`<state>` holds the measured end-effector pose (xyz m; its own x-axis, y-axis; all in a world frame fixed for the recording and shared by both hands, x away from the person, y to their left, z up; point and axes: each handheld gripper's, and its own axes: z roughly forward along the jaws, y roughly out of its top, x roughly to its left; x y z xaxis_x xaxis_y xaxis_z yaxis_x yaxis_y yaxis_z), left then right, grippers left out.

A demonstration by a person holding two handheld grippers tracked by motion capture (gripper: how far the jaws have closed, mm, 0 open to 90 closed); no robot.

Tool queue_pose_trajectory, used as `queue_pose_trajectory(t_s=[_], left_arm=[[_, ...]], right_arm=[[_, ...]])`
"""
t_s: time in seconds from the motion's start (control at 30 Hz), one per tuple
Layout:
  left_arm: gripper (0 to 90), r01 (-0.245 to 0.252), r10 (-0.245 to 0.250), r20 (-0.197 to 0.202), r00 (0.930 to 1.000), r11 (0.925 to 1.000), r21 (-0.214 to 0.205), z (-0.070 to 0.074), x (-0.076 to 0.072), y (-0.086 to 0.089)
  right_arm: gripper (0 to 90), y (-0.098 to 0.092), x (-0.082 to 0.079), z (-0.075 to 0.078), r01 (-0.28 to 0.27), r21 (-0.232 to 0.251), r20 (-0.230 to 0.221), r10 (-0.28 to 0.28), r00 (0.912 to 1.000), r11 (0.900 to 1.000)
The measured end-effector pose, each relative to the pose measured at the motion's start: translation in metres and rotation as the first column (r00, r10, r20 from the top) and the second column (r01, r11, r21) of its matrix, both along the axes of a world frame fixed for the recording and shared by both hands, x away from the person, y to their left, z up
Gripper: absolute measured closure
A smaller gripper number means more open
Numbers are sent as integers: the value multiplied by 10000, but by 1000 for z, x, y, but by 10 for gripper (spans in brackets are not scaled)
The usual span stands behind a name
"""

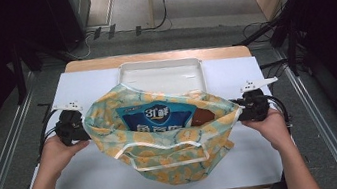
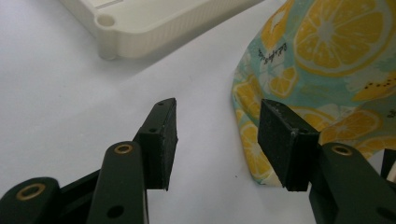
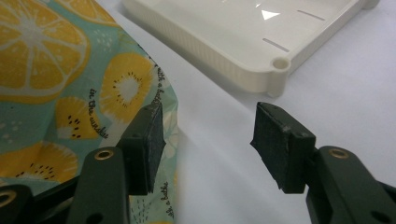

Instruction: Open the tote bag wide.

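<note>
A cloth bag [image 1: 165, 150] printed with lemon slices lies mouth-open in the middle of the table. Inside it sit a blue snack packet [image 1: 159, 116] and a brown item [image 1: 203, 115]. My left gripper [image 1: 78, 128] is at the bag's left edge. In the left gripper view it [image 2: 217, 112] is open, with bare table between the jaws and the bag [image 2: 327, 46] just behind the right-hand jaw. My right gripper [image 1: 244, 108] is at the bag's right edge. Its jaws [image 3: 210, 116] are open too, with the bag [image 3: 56, 70] beside and behind the left-hand jaw.
A shallow white tray [image 1: 164, 77] lies behind the bag and also shows ahead of each gripper [image 2: 154, 23] [image 3: 219, 37]. A white sheet [image 1: 92, 171] covers the table. Dark stands, cables and floor rails surround the table.
</note>
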<state>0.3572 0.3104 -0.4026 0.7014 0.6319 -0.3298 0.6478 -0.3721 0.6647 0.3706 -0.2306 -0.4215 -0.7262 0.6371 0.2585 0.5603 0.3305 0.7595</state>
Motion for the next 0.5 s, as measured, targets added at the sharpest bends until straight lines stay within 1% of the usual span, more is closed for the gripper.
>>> queue_pose_trajectory(t_s=[0.07,0.17,0.23,0.3,0.33,0.37,0.5], left_arm=[[477,86,-86,22,10000,10000,-23,1,0,1],[475,8,-8,-12,10000,9999,-109,1,1,1],[476,54,-54,-25,10000,9999,-92,2,0,1],[478,170,-170,-30,9999,9999,19,3,0,1],[480,161,-161,-13,9999,9999,-47,3,0,0],[480,208,-208,8,9998,9998,-8,3,-1,0],[476,295,-295,-6,9996,9996,-14,4,-1,-2]], right_arm=[[457,1,-1,0,-23,-71,81,24,10000,10000],[482,2,0,2,-87,16,-76,87,9999,10000],[487,3,0,4,-124,-2,-75,124,9999,9999],[490,4,0,6,-97,-6,34,97,9999,10000],[490,4,-1,6,-100,-46,57,100,9999,9999],[490,4,-1,6,-113,-60,71,113,9999,9999],[484,4,-3,7,-118,-96,1,118,9999,9999]])
